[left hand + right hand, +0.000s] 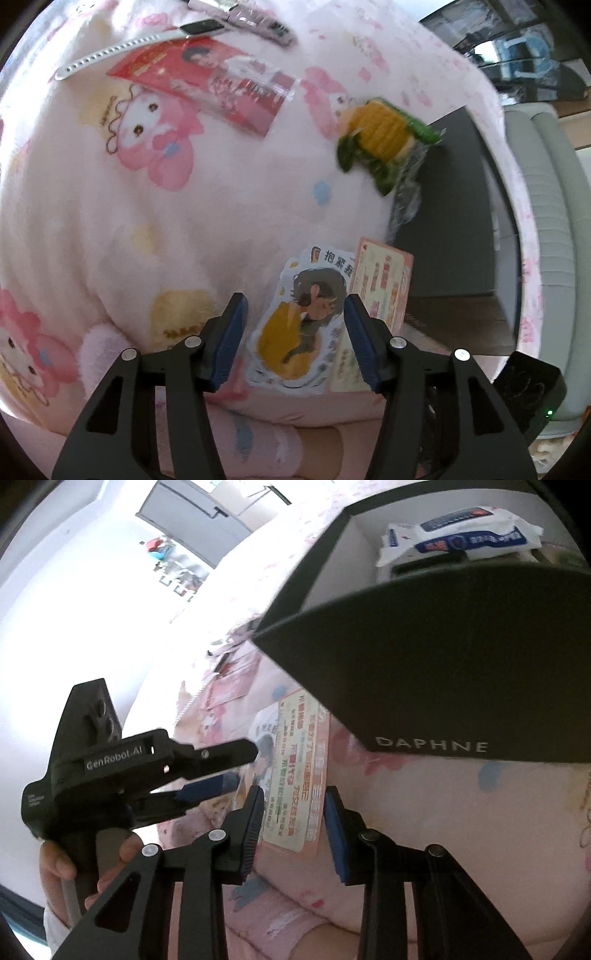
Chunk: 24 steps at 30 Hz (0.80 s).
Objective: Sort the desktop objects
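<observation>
Below our wide left claw lies a girl sticker, overlapping a pink card; beside them a black box. Right claw gapes, empty.

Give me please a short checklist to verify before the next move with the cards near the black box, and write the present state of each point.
1. Left gripper open: ok, its pads stand apart.
2. Cartoon sticker card lies between the left gripper's pads: ok, but the pads do not press it.
3. Right gripper open: ok, a gap shows between the pads.
4. Pink printed card is lined up ahead of the right gripper: ok; contact cannot tell.
5. Black box open, with room inside: ok, a white packet lies at its far end.
6. The two cards are separated: not ok, the pink card overlaps the sticker card's edge.
</observation>
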Motion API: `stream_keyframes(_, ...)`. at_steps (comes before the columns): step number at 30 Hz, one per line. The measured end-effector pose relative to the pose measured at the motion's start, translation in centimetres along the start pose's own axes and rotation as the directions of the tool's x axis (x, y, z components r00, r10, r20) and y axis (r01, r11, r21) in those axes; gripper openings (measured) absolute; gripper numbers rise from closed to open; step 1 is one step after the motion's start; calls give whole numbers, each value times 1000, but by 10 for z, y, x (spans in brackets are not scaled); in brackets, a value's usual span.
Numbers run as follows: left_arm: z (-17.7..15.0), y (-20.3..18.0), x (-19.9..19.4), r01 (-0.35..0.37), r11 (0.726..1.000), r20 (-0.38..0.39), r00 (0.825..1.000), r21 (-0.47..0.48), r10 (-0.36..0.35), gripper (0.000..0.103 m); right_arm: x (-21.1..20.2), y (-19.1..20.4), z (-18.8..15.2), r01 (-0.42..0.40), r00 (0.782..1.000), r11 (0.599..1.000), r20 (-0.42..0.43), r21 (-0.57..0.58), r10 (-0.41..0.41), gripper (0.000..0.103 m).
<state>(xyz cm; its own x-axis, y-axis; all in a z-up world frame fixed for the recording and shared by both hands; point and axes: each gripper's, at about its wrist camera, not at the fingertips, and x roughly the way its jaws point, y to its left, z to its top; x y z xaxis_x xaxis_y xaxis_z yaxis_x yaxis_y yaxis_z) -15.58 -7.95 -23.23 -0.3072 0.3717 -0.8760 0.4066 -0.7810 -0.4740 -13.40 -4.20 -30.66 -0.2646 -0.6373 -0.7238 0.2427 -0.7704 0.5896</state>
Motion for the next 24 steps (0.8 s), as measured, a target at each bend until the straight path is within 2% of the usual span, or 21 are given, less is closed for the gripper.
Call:
stream_keyframes(5, 1, 7, 7, -45, 999, -27, 999, -26, 44, 55, 28, -7, 1, 92, 994, 995, -59, 23, -91, 29)
stream_keyframes(8, 0, 0, 13, -56, 998, -46, 997, 10, 56, 56, 39, -13, 4, 104, 993, 994, -66, 45, -101, 29)
stream_keyframes(11, -4, -10, 7, -4, 998, -36, 999, 59, 6, 55, 37, -14, 7, 97, 995, 994, -36, 50, -95, 28)
stream_keyframes(13, -6, -12, -6, 6, 997, 15, 1000, 72, -8, 49, 26, -2, 7, 102, 995, 995, 24, 4, -102, 19)
stream_keyframes(16, -11, -15, -26, 65, 994, 73, 995, 93, -72, 43, 12, 14, 10, 78, 995, 996, 68, -41, -75, 17)
stream_keyframes(18, -15, -17, -39, 110, 988, 102, 987, 109, -122, 40, 3, 21, 13, 50, 995, 997, 89, -59, -45, 16)
stream_keyframes(20, -21, -22, -42, 153, 980, 97, 981, 130, -167, 25, -3, 29, 16, -2, 996, 996, 93, -86, 10, 15)
stream_keyframes(22, -23, -26, -44, 211, 966, 80, 971, 149, -224, 24, -8, 36, 18, -44, 995, 993, 85, -110, 54, 13)
stream_keyframes(23, -28, -27, -49, 216, 962, 87, 969, 165, -232, 24, -21, 35, 18, -54, 994, 991, 88, -124, 65, 13)
stream_keyframes(24, -30, -32, -51, 222, 958, 101, 965, 184, -243, 21, -61, 19, 20, -61, 992, 987, 103, -145, 77, 13)
